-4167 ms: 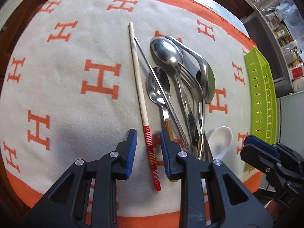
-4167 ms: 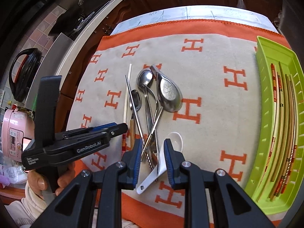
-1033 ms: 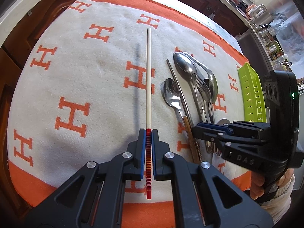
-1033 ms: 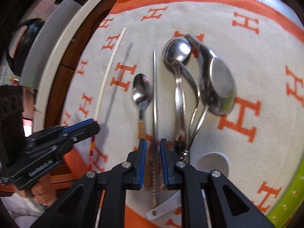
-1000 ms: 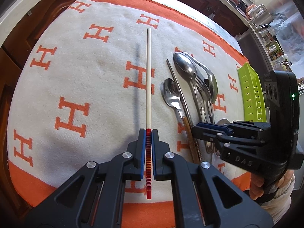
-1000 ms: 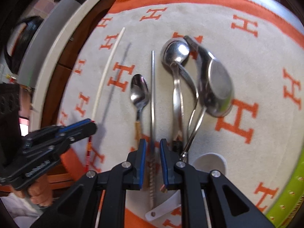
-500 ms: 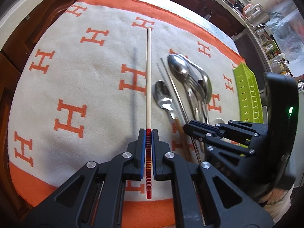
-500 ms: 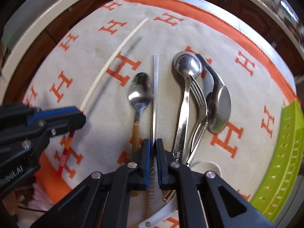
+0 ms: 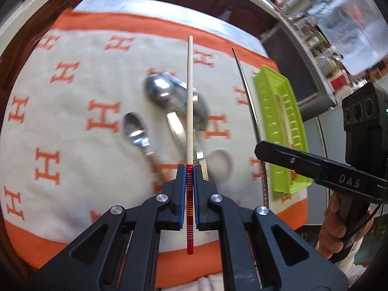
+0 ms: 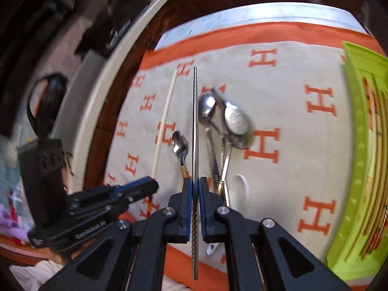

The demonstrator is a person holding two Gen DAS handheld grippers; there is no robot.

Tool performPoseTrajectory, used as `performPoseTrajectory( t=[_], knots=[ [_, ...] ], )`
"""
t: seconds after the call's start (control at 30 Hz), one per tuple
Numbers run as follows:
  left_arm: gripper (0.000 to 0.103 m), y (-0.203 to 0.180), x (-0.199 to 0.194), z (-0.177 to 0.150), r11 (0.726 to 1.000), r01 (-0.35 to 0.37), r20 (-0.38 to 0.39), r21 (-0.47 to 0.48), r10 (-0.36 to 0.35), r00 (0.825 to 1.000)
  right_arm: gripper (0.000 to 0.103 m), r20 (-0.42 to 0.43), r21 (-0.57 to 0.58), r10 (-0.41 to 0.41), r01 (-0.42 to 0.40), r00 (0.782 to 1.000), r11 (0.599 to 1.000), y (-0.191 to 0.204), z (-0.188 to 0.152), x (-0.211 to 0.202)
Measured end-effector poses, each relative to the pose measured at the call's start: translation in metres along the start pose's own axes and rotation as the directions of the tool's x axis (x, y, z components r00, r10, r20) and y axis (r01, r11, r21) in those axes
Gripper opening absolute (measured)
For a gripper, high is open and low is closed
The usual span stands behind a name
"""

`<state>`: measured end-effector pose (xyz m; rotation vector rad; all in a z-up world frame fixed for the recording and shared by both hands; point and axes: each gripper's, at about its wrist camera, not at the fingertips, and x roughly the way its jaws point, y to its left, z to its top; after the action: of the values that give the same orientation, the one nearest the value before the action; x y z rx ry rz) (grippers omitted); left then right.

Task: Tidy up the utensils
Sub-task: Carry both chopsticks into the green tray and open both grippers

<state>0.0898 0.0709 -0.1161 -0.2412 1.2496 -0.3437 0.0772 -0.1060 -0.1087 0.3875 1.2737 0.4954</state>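
Above the cloth (image 9: 72, 150) | our left gripper (image 9: 189, 189) pinches the wooden chopstick (image 9: 189, 101) | right gripper (image 10: 195, 203) clamps the metal chopstick (image 10: 195, 126) | both gripped near-end, for the far-right green tray (image 10: 361, 165).

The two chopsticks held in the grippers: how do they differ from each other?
The wooden chopstick in the left gripper is pale, with a red striped grip end; the metal chopstick in the right gripper is silvery grey, with a twisted, ridged grip end. The wooden one looks thicker; the metal one is slimmer. Both are clamped near their grip ends, tips pointing forward.
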Motion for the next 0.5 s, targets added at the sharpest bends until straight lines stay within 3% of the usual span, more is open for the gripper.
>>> performPoseTrajectory(
  t=[0.17, 0.5],
  knots=[
    [0.003, -0.058, 0.002, 0.012, 0.995, 0.041, -0.008, 0.091, -0.041, 0.999, 0.005, 0.089, 0.056, 0.025, -0.030, 0.996, 0.998, -0.020, -0.006, -0.039],
    [0.003, -0.175, 0.043, 0.026, 0.968, 0.106, -0.083, 0.227, -0.090, 0.993, 0.005, 0.203, 0.171, -0.093, 0.058, 0.975, 0.984, -0.084, -0.014, -0.091]
  ],
)
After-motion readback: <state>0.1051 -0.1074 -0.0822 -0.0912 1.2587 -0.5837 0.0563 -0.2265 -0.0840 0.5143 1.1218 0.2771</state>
